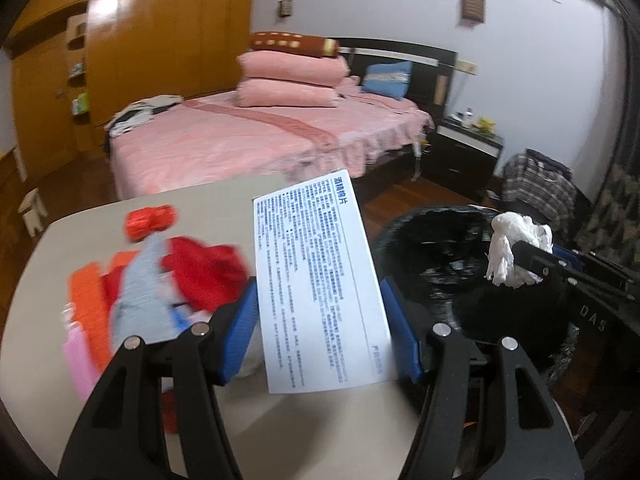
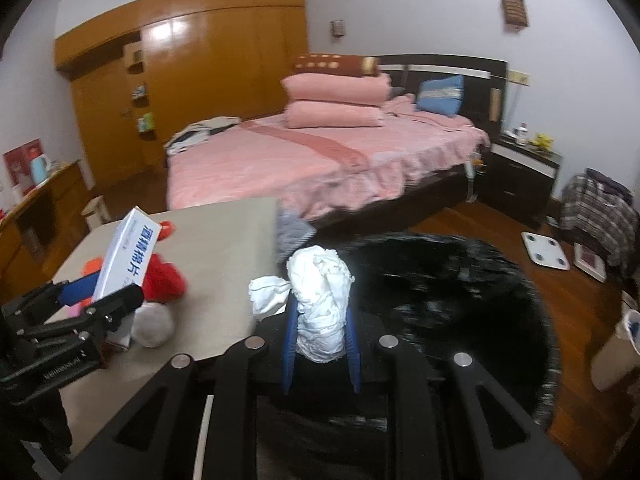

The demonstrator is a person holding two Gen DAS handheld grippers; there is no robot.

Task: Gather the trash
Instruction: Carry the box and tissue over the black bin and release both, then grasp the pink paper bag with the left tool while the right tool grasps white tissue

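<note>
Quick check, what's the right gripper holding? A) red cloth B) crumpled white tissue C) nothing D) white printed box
B: the right gripper has its jaws shut on the crumpled white tissue over the black trash bag; the white printed box sits in the left gripper.

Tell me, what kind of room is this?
Most likely a bedroom: a big bed with pink covers and stacked pillows, a wooden wardrobe along the wall, and a nightstand beside the bed.
</note>
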